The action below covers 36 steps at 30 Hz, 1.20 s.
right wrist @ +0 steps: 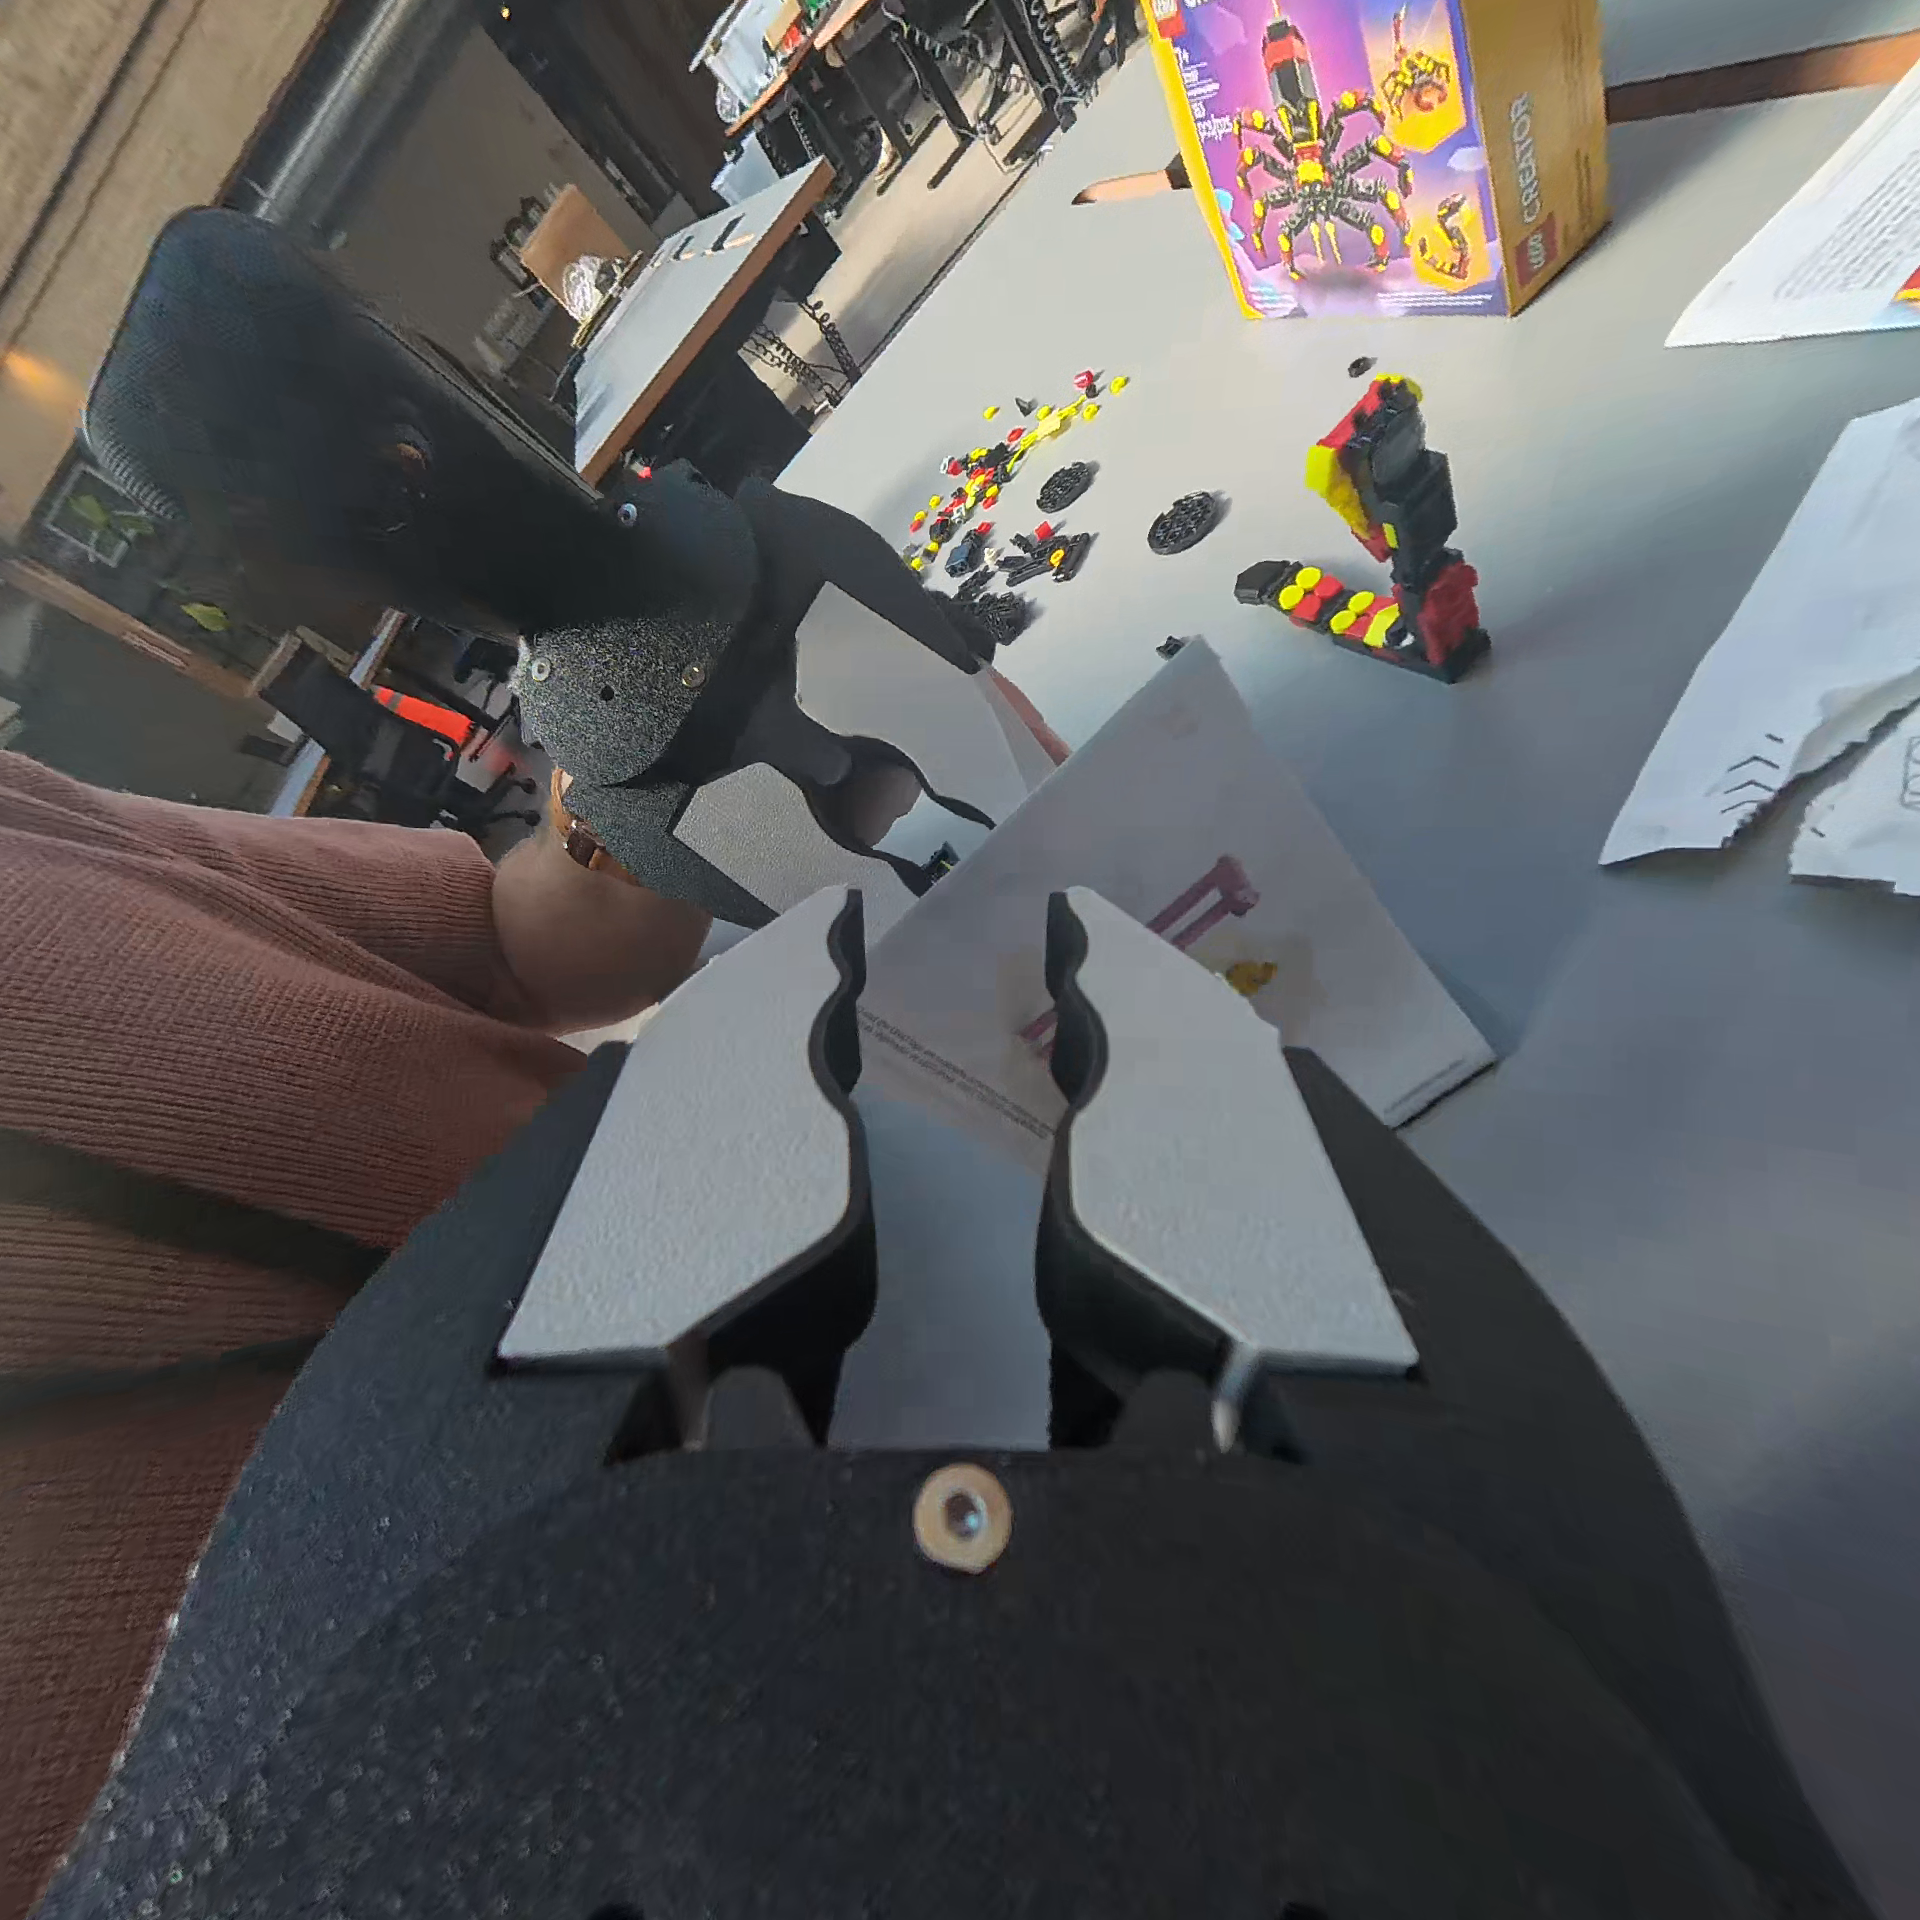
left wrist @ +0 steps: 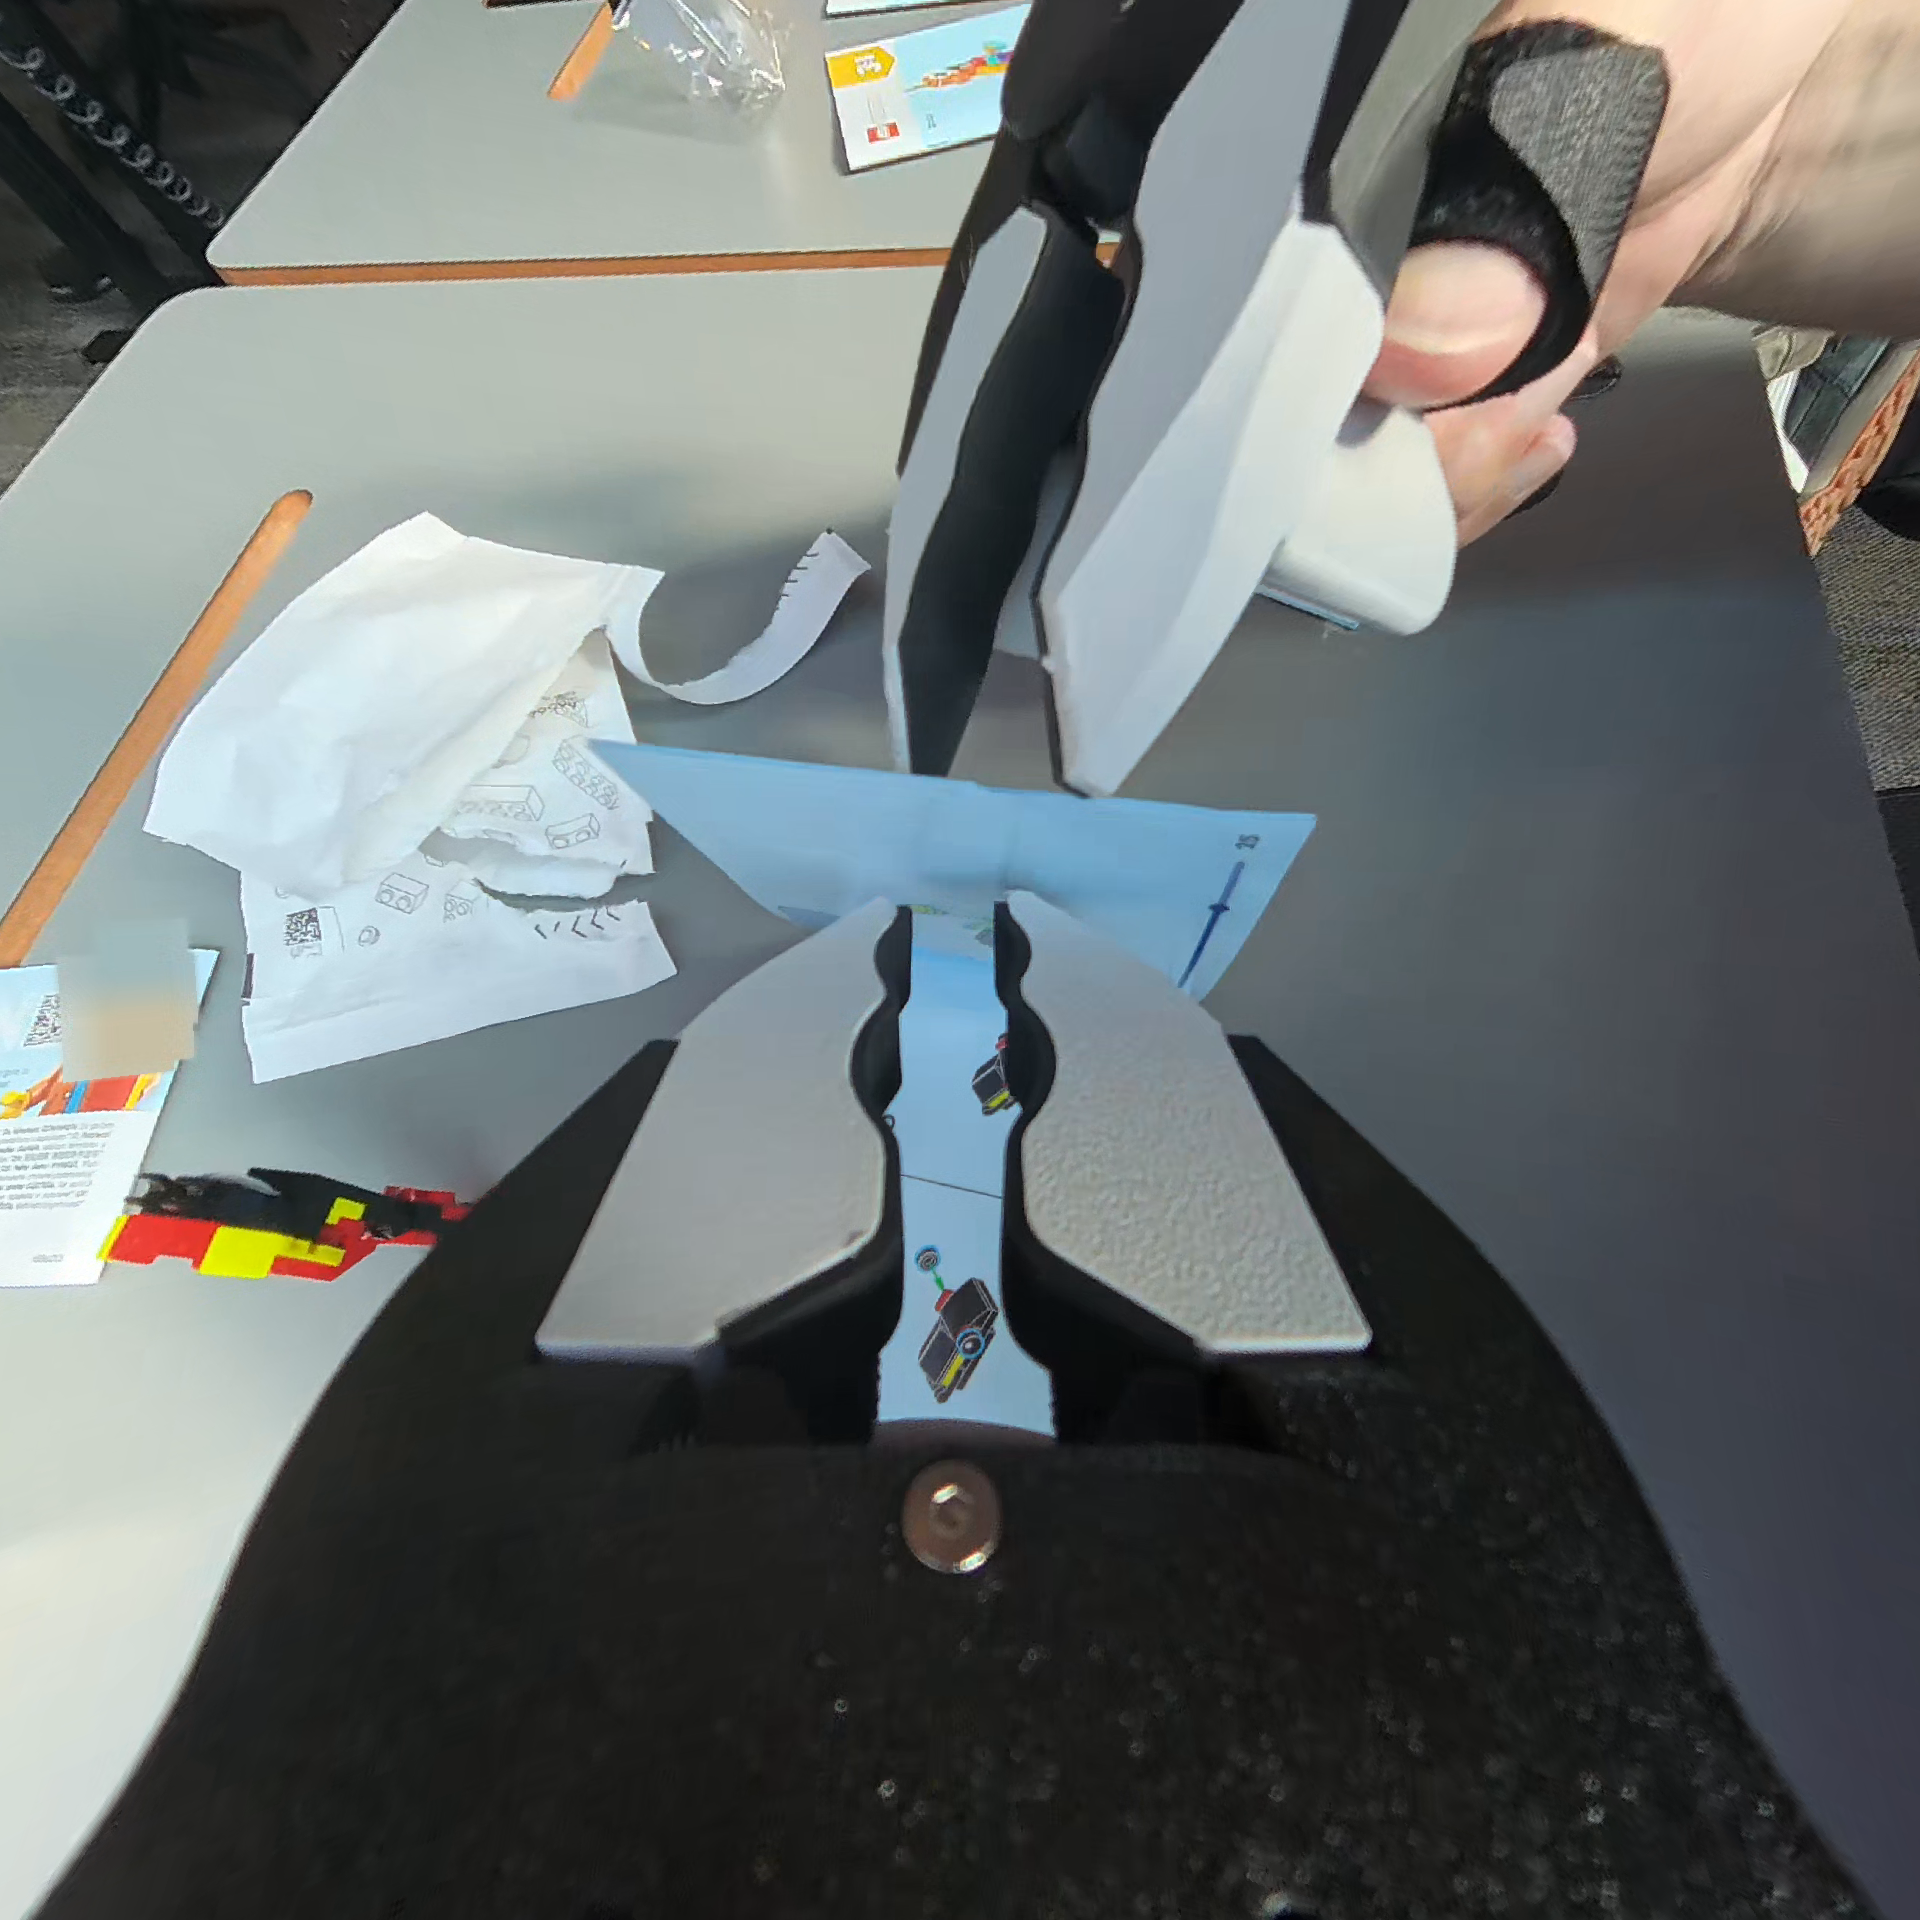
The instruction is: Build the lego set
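A light blue instruction booklet (left wrist: 1091, 862) lies half open on the grey table (left wrist: 1558, 935), its far half tilted up. My left gripper (left wrist: 951, 909) hovers over it with a narrow gap between the fingers, through which the page shows. My right gripper (right wrist: 956, 904) is open; in the left wrist view it (left wrist: 997, 779) points down with its tips at the booklet's raised upper edge. The right wrist view shows the booklet's white back (right wrist: 1195, 831) and my left gripper (right wrist: 951, 779) beyond it. A red, yellow and black lego snake (right wrist: 1382, 540) stands farther off.
Loose small lego pieces (right wrist: 997, 488) and two black round plates (right wrist: 1184, 520) lie behind the booklet. The lego box (right wrist: 1382, 156) stands at the back. Torn white paper bags (left wrist: 416, 779) lie to the left, and a leaflet (left wrist: 73, 1122) near the snake (left wrist: 270, 1236).
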Tool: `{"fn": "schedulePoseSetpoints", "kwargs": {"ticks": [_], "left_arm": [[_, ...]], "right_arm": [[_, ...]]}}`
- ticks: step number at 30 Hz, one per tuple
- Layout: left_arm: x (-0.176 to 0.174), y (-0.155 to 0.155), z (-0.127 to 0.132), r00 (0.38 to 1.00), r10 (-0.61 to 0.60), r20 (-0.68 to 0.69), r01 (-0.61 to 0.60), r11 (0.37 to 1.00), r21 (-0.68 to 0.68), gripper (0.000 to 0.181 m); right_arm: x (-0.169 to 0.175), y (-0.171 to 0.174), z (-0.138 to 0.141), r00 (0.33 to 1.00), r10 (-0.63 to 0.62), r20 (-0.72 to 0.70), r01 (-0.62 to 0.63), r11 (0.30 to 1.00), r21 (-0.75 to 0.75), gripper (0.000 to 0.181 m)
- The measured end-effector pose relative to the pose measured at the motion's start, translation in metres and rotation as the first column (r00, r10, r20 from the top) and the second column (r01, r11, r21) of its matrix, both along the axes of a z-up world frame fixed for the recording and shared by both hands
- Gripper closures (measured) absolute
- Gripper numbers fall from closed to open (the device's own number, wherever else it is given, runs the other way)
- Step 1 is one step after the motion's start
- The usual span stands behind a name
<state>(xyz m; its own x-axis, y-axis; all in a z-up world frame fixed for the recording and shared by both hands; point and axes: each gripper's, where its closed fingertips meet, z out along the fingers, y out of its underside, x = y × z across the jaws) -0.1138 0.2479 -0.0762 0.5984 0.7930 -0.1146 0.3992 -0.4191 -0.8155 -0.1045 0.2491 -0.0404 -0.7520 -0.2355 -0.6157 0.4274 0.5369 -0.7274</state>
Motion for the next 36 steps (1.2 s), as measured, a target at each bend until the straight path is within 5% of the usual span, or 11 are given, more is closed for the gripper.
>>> {"fn": "schedulePoseSetpoints", "kwargs": {"ticks": [11, 36], "left_arm": [[-0.0025, 0.0060, -0.0057, 1.000, -0.026, 0.009, 0.026, 1.000, 0.011, 0.167], [-0.0009, 0.0043, -0.0040, 0.999, -0.031, 0.011, 0.031, 0.999, 0.006, 0.168]], "right_arm": [[-0.0071, 0.0058, 0.0028, 0.978, -0.013, 0.207, 0.027, 0.997, -0.067, 0.158], [-0.0011, -0.0006, 0.0027, 0.979, 0.020, 0.203, -0.005, 0.997, -0.073, 0.162]]}}
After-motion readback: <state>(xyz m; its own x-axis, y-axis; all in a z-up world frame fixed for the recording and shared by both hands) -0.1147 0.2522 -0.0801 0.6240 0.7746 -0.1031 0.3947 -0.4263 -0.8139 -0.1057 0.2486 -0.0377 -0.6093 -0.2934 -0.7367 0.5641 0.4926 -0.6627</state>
